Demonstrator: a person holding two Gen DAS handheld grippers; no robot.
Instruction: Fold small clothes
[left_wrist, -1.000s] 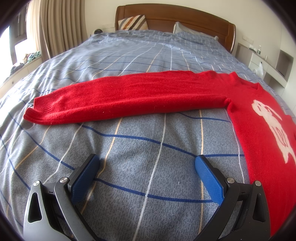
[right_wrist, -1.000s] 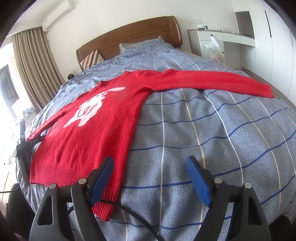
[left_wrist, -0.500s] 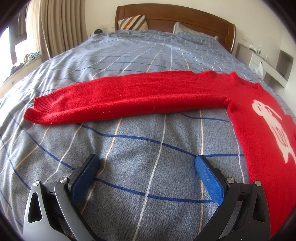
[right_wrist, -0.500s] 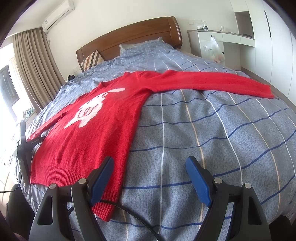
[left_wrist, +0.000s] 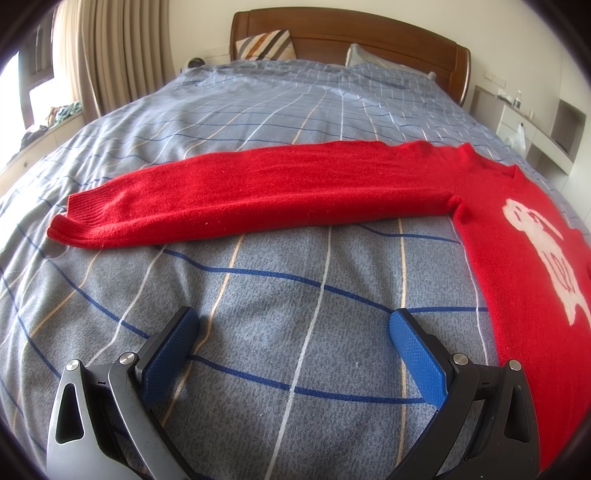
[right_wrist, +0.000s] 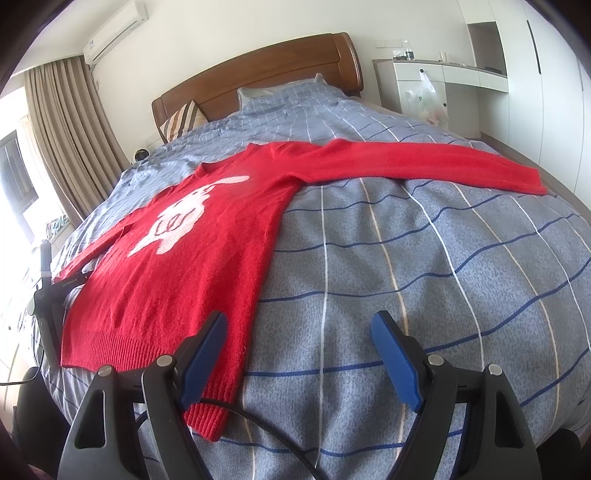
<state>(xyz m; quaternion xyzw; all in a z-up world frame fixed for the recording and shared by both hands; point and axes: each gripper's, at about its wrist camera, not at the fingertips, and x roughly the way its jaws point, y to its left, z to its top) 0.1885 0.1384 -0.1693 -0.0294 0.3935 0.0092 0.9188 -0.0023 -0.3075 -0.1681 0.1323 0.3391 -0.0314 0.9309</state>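
A red sweater (right_wrist: 207, 236) with a white rabbit figure lies flat on the bed, both sleeves spread out sideways. In the left wrist view one sleeve (left_wrist: 258, 188) stretches across the middle, its cuff at the left, and the body (left_wrist: 524, 266) lies at the right. My left gripper (left_wrist: 293, 332) is open and empty over bare bedspread, short of the sleeve. My right gripper (right_wrist: 299, 332) is open and empty; its left finger hangs over the sweater's lower right hem corner. The other sleeve (right_wrist: 443, 162) reaches to the right.
The bed has a blue-grey checked bedspread (left_wrist: 295, 110), a wooden headboard (left_wrist: 351, 33) and pillows at the far end. Curtains (right_wrist: 74, 140) and a window are on the left side, white cabinets (right_wrist: 461, 85) on the right. The left gripper's body shows at the left bed edge (right_wrist: 48, 288).
The right wrist view has shifted slightly, with the sweater a little nearer. The left gripper has not moved.
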